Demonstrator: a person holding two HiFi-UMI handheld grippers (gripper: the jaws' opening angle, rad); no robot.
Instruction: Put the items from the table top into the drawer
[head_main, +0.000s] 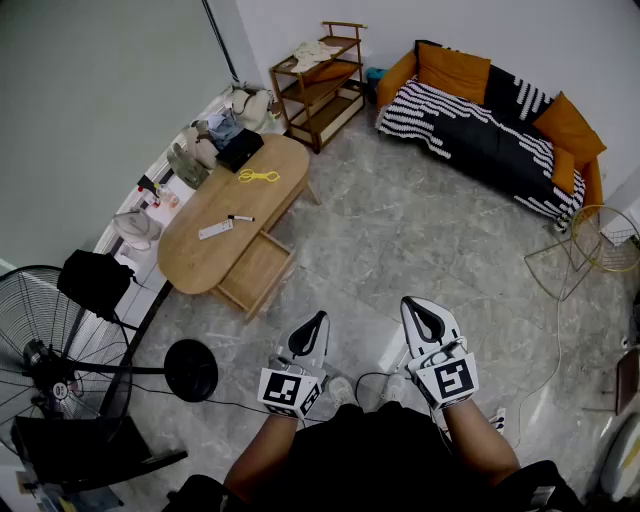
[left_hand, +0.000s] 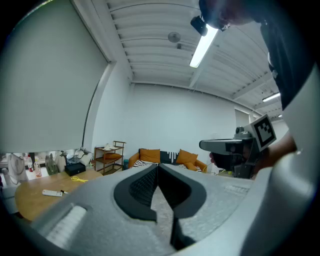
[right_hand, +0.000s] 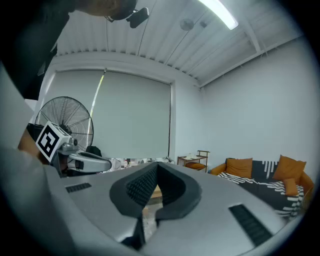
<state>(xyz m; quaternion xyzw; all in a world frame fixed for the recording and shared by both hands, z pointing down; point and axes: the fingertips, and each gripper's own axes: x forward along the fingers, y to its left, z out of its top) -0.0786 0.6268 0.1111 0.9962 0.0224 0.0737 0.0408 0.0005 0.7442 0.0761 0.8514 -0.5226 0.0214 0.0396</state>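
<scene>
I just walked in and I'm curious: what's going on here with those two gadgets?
A person stands some way back from the table, holding a gripper in each hand. The left gripper and right gripper are both shut and empty. The drawer under the table is pulled open, but the marker, remote and yellow cord lie on the tabletop, not yet put away.

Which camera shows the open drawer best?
Head view: the drawer is seen from above, pulled out. Left gripper view shows only the tabletop; right gripper view, just a wood sliver.
</scene>
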